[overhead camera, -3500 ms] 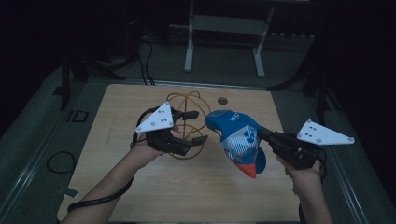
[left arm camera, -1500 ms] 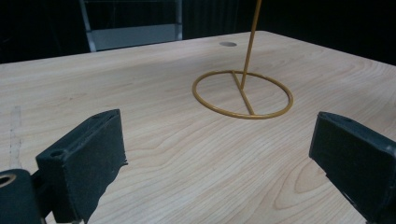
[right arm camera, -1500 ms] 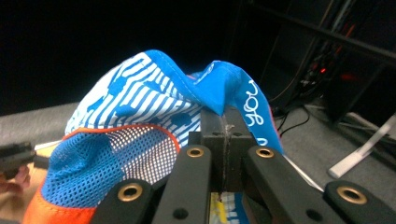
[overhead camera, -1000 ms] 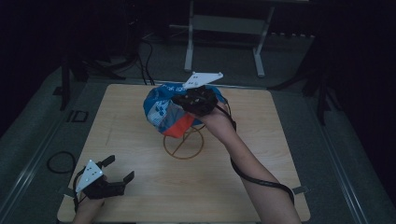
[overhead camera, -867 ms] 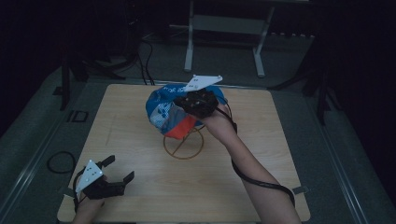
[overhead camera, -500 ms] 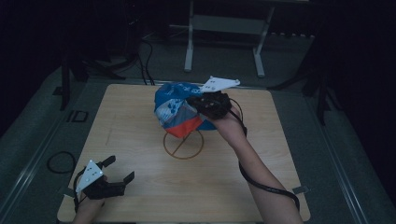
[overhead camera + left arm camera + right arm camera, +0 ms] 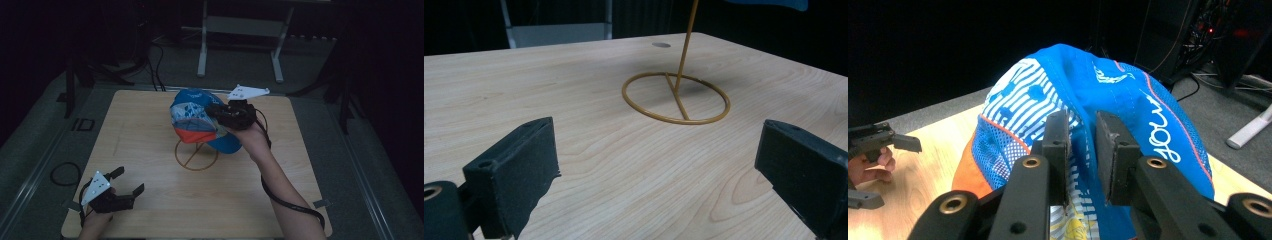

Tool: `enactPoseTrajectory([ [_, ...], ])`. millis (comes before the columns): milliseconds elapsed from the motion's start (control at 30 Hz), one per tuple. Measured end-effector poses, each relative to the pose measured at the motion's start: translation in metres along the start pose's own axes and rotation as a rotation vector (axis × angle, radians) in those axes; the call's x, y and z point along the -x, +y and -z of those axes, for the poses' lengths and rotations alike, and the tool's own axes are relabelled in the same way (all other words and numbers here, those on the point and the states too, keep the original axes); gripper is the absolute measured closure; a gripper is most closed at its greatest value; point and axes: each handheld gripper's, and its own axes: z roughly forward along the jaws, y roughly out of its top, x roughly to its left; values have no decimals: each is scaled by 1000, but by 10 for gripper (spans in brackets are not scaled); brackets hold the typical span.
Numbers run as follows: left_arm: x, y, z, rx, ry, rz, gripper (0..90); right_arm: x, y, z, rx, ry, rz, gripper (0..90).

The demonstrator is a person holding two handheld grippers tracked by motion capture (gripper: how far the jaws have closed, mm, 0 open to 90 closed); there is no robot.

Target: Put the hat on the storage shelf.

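High view looks down on the table [image 7: 150, 200]; both tongs views sit low, sharing it.

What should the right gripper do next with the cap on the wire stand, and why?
Probably open a little wider and back away. The cap already sits on the wire stand, and the right gripper has just been opening its jaws, cap fabric between them with a gap showing.
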Motion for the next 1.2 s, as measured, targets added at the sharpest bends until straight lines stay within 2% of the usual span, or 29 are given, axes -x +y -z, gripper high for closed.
enactPoseTrajectory([
  [200,1,0,0,-1,-1,-6,39,-3,-4,7,13,16,-6,734],
  [467,1,-1,-1,-4,-7,-5,39,-8,-7,14,18,17,14,686],
  [633,1,-1,-1,-3,-7,0,40,-8,-8,23,40,12,2,565],
  [800,1,-2,-1,-9,-6,-5,39,-15,-14,31,42,18,29,390],
  [900,1,-2,-1,-8,-4,-3,39,-19,-20,33,35,23,45,316],
  [933,1,-2,-1,-8,-4,-3,40,-19,-20,33,35,23,45,316],
  [1000,0,-2,-1,-5,-2,1,39,-20,-27,36,46,54,21,255],
  [1033,0,-2,0,-4,-2,2,39,-20,-30,37,46,77,15,186],
  [1133,0,-3,0,-8,1,2,40,-19,-38,39,56,100,8,174],
  [1200,-1,-3,-1,-10,0,2,40,-20,-44,38,42,108,20,144],
])
